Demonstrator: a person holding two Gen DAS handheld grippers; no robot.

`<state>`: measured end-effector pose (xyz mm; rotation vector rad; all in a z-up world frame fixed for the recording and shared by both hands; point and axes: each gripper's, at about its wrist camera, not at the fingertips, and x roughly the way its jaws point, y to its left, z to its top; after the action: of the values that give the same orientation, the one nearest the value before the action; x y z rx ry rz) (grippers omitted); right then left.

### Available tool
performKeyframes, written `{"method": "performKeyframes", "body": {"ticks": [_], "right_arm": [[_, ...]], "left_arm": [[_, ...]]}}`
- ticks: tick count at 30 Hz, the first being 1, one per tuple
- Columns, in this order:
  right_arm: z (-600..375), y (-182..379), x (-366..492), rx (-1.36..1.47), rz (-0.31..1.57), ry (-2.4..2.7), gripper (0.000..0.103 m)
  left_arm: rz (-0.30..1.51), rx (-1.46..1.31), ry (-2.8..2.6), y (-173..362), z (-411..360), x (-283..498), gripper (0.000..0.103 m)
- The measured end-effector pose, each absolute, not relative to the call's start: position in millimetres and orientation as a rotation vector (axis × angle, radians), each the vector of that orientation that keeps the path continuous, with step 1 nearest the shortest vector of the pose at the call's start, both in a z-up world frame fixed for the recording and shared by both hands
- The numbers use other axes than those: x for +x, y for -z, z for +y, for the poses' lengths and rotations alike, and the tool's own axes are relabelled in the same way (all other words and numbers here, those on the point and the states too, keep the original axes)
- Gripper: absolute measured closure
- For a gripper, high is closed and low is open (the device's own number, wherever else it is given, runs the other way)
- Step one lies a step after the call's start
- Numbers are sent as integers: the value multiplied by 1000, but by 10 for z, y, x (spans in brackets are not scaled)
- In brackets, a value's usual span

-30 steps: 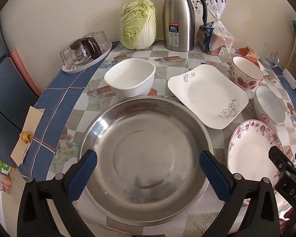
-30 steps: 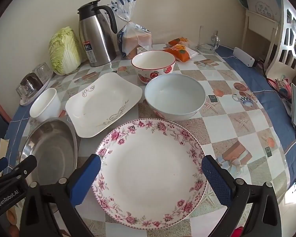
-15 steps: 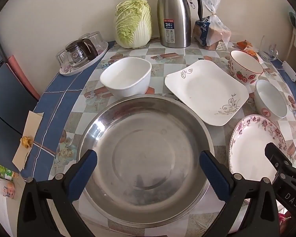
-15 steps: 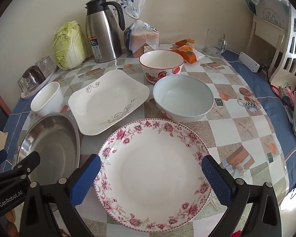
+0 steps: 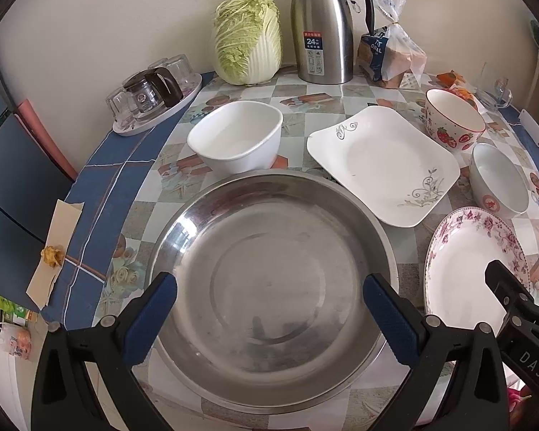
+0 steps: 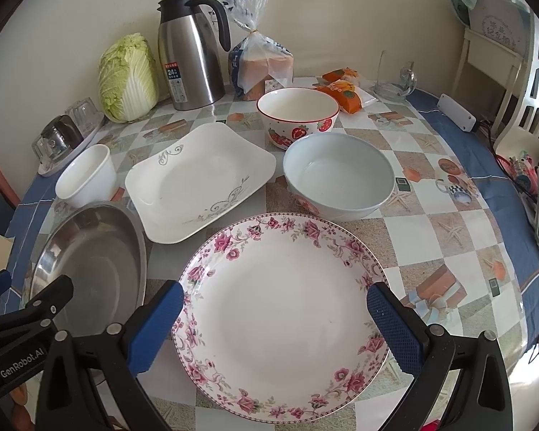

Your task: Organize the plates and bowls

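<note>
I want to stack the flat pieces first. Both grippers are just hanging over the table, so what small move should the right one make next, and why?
Probably lower the right gripper and ease its open fingers onto the near rim of the floral plate. It hangs right over that plate, holding nothing. The steel basin beside it, under the open left gripper, is wide enough to take the plate.

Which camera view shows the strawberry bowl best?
The right wrist view: the strawberry bowl stands whole near the middle, its berries clear. In the left wrist view it is smaller and distorted, far right.
</note>
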<state>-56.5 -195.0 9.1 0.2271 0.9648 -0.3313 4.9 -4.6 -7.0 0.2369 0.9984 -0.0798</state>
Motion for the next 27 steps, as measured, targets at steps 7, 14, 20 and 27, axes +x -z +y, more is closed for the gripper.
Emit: {"method": "performKeyframes", "body": {"ticks": [7, 14, 20, 27], "right_arm": [[-1945, -81, -557, 226, 968, 330, 0], [-1930, -66, -542, 220, 975, 325, 0], [-1927, -68, -542, 219, 976, 326, 0], [-1929, -63, -540, 221, 978, 327, 0]], "left_arm": [[1003, 233, 70, 73, -34, 55, 0], [1003, 230, 67, 66, -27, 57, 0], [1003, 230, 66, 65, -26, 57, 0], [1005, 229, 67, 66, -21, 57, 0]]}}
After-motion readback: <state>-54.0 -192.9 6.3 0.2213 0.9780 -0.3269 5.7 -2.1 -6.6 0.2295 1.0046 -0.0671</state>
